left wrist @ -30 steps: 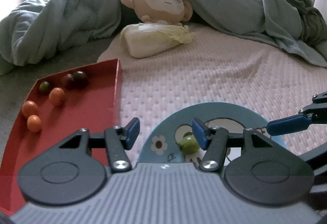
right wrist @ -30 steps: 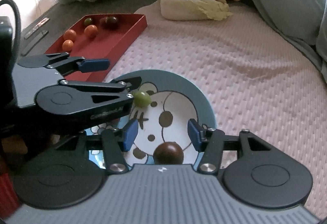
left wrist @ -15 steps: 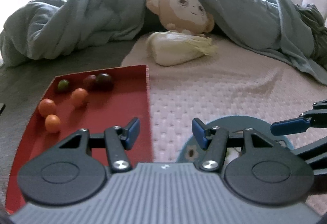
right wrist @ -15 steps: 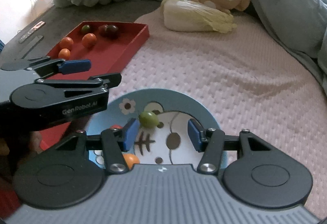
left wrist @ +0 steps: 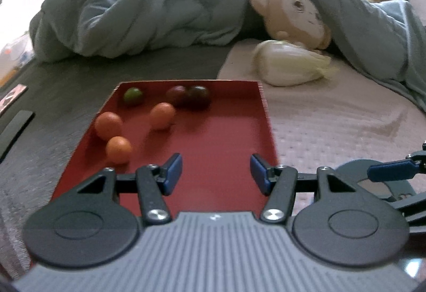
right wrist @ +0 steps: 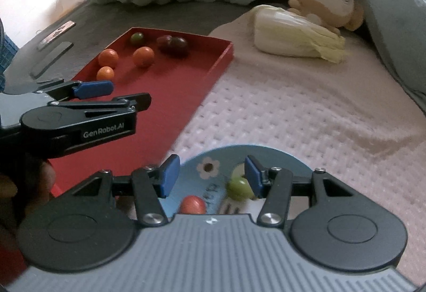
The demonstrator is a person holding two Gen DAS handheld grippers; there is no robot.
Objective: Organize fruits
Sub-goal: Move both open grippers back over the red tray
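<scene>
Swung leftward off blue plate (right wrist: 269, 152) onto red tray (left wrist: 218, 137): left tool (left wrist: 216, 170), apart, empty. Right tool (right wrist: 209, 174) apart above plate's green fruit (right wrist: 238, 188). Pink-sheeted bed (right wrist: 306, 110), rumpled duvet (left wrist: 159, 12) behind.

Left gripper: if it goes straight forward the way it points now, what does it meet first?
Probably the bare floor of the red tray; the left gripper is open and empty. The dark fruits lie farther on, slightly left; depth is uncertain.

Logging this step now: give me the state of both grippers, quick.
Left gripper: open, holding nothing, over the red tray.
Right gripper: open, holding nothing, over the blue plate; a green fruit sits beside one finger.
</scene>
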